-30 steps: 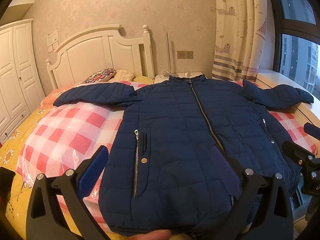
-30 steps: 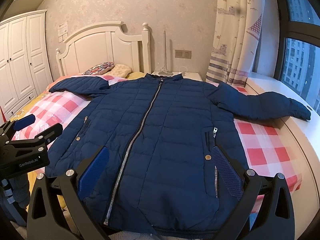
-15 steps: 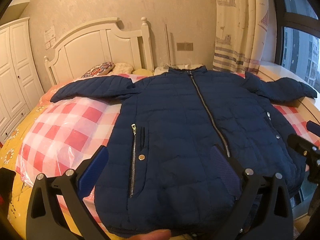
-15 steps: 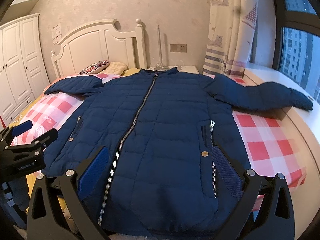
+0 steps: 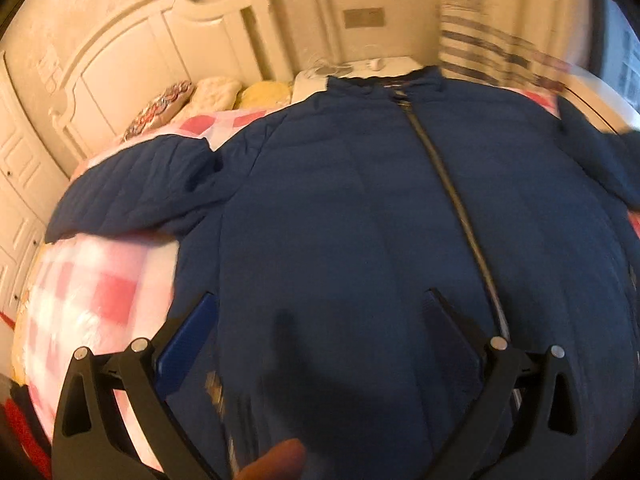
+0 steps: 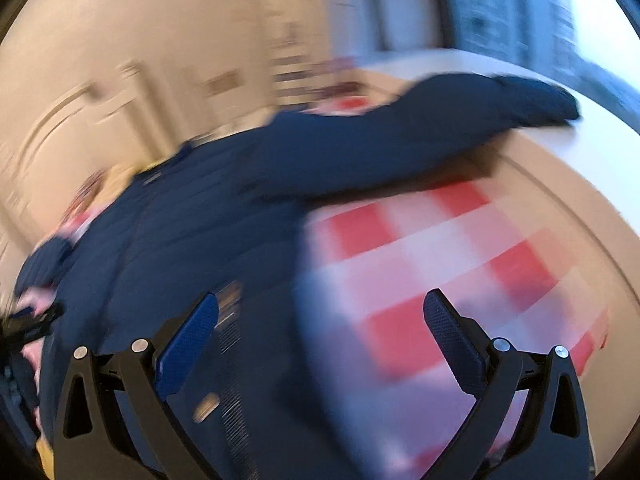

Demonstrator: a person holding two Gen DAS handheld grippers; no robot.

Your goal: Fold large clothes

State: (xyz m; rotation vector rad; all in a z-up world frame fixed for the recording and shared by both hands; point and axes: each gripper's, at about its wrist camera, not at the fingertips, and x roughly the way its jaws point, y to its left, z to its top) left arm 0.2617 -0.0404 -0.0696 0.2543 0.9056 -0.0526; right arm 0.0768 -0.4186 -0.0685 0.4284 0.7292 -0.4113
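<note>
The bed (image 5: 92, 304) fills both views, its red-and-white checked cover (image 6: 432, 264) bare on either side of the big navy jacket (image 5: 360, 220). The jacket lies flat, front up, collar toward the white headboard (image 5: 132, 68) and hem toward the cameras, so its long axis runs head to foot of the bed. Its zip (image 5: 452, 196) runs straight down the middle, and one sleeve (image 5: 132, 192) reaches sideways toward the wardrobe. The left wrist view is soft with motion blur; the hem is cut off at the bottom edge and pocket details are hard to make out. The right wrist view is smeared far worse, tilted, but it alone shows the other sleeve (image 6: 460, 120) stretched out with its cuff on the pale window ledge (image 6: 592, 148). The left gripper (image 5: 320, 308) hovers over the jacket's lower body, jaws spread wide, holding nothing. The right gripper (image 6: 320, 308) is likewise spread and empty, straddling the jacket's side edge and the check cover.
</note>
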